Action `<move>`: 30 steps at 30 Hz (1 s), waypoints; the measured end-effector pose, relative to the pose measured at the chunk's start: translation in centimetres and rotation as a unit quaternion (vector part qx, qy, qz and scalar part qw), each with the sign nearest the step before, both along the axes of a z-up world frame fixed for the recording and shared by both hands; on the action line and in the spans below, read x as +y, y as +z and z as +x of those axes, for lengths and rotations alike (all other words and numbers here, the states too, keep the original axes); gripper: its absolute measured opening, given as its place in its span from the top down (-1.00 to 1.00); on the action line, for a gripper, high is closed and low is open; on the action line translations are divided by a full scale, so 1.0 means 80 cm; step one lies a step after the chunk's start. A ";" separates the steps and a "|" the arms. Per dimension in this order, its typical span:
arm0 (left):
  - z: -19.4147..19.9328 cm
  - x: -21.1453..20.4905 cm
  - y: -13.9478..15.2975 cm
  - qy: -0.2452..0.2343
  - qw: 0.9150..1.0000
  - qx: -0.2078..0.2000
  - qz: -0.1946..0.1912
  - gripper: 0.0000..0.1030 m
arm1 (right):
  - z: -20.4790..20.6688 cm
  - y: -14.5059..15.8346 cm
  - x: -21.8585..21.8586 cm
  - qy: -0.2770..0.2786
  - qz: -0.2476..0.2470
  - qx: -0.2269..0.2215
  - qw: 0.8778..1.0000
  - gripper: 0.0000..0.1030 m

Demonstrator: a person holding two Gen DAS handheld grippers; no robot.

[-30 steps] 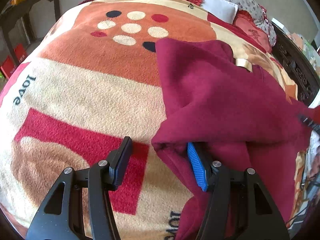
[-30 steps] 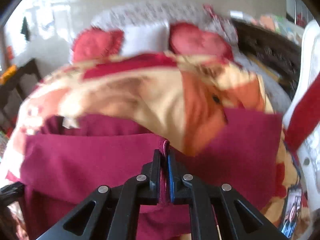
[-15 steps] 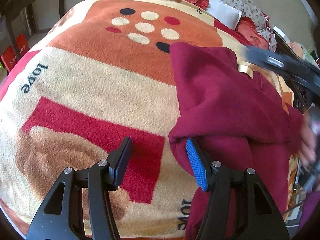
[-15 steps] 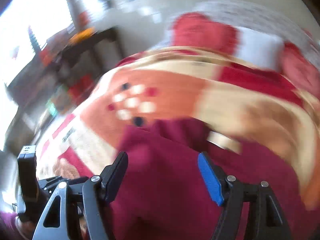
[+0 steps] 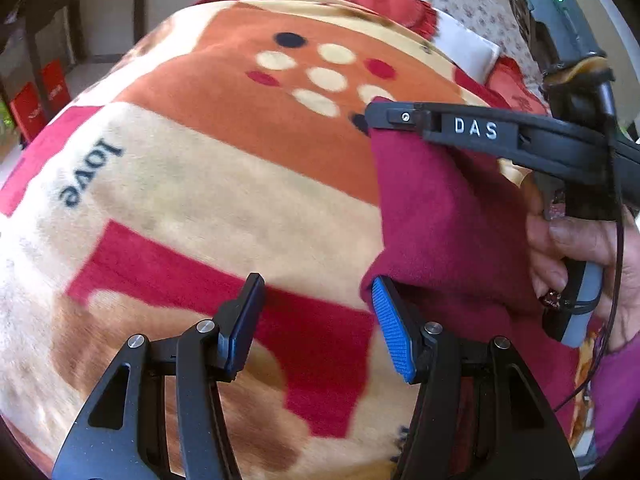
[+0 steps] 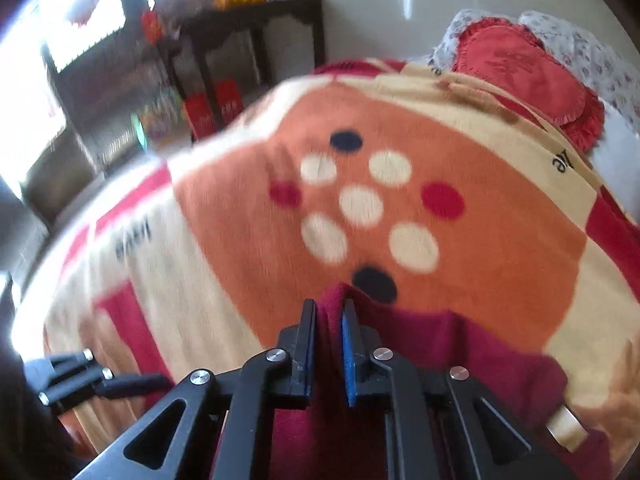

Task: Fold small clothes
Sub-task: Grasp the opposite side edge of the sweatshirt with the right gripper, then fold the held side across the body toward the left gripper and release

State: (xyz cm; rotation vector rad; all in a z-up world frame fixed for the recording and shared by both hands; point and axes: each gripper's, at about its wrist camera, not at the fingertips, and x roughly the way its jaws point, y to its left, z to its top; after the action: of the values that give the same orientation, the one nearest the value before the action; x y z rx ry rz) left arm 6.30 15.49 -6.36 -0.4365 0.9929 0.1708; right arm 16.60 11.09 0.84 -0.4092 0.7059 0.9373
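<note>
Right tool (image 6: 329,320) pinches maroon garment's (image 6: 440,344) corner (jaws just closed); left tool (image 5: 316,312) spread beside it.

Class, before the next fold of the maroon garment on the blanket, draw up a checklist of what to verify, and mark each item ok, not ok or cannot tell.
1. Right hand-held gripper pinches the maroon garment at its far corner; its jaws have just been closing on the cloth: ok.
2. Left hand-held gripper has a grip: not ok; its jaws stand open over the blanket, the blue pad only beside the near fold.
3. Blanket beside the garment free of other things: ok.
4. Garment lying flat: not ok, bunched near the left gripper.
5. Whole garment outline in view: cannot tell.
</note>
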 end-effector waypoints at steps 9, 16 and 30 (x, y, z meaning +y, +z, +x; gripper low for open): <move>-0.020 0.027 0.005 0.024 0.999 0.003 -0.029 -0.11 | 0.010 -0.004 0.003 -0.042 0.018 0.057 0.997 0.33; -0.061 0.020 0.028 0.005 1.000 -0.005 -0.020 -0.11 | -0.127 0.045 -0.142 -0.027 0.087 0.070 0.993 0.03; -0.142 -0.105 0.001 -0.147 0.987 0.065 -0.022 -0.11 | -0.317 -0.058 -0.245 0.007 0.062 0.150 0.987 0.02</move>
State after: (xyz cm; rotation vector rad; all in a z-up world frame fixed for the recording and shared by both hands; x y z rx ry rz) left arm -5.10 7.05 -6.24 -0.3176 1.1785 -0.0891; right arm -8.75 -8.55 -3.76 -0.1638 0.9138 1.0619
